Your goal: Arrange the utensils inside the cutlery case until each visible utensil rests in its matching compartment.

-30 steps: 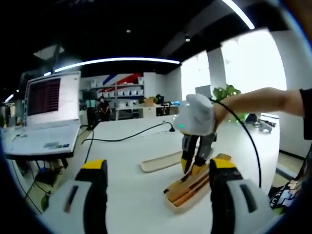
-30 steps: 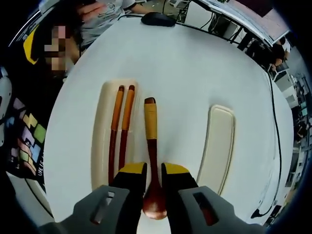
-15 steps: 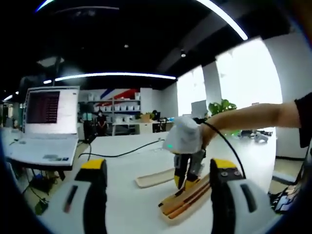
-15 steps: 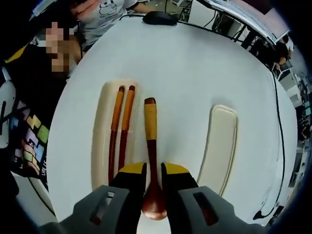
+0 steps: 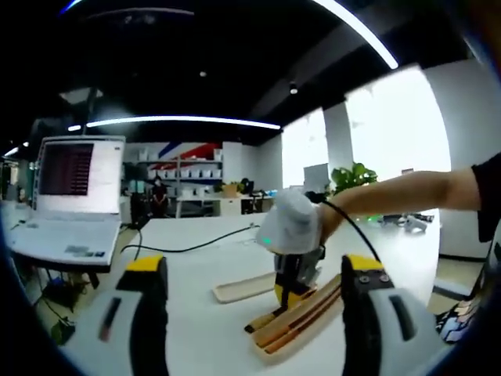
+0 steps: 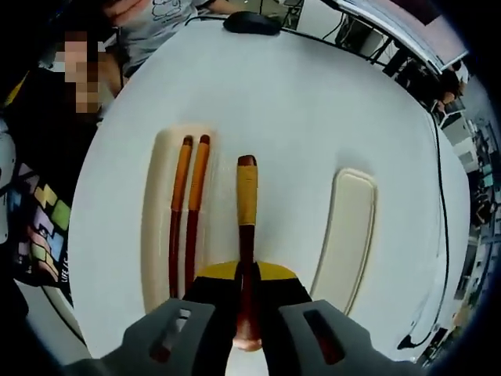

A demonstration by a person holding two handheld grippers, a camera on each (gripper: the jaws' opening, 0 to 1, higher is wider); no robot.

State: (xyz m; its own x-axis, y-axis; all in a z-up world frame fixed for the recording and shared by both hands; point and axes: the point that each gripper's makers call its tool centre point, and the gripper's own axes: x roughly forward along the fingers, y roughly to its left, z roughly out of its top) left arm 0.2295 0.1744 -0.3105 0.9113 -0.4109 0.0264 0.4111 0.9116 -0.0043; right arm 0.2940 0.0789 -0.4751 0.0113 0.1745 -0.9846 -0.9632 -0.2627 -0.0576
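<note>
In the right gripper view, the right gripper has its jaws closed on the spoon, gripping it low on the handle, near the bowl. The spoon's handle points away from the gripper over the white surface, its yellow-wrapped end farthest out. The spoon lies just beside the cutlery case, outside its rim. Inside the case two chopsticks lie side by side, parallel to the spoon. The case's lid lies well apart on the other side of the spoon, and a computer mouse sits at the far edge.

In the left gripper view, the left gripper hangs with its jaws wide apart and nothing between them. Beyond it the right gripper stands down on the case, a person's arm behind it. A laptop stands open at the left.
</note>
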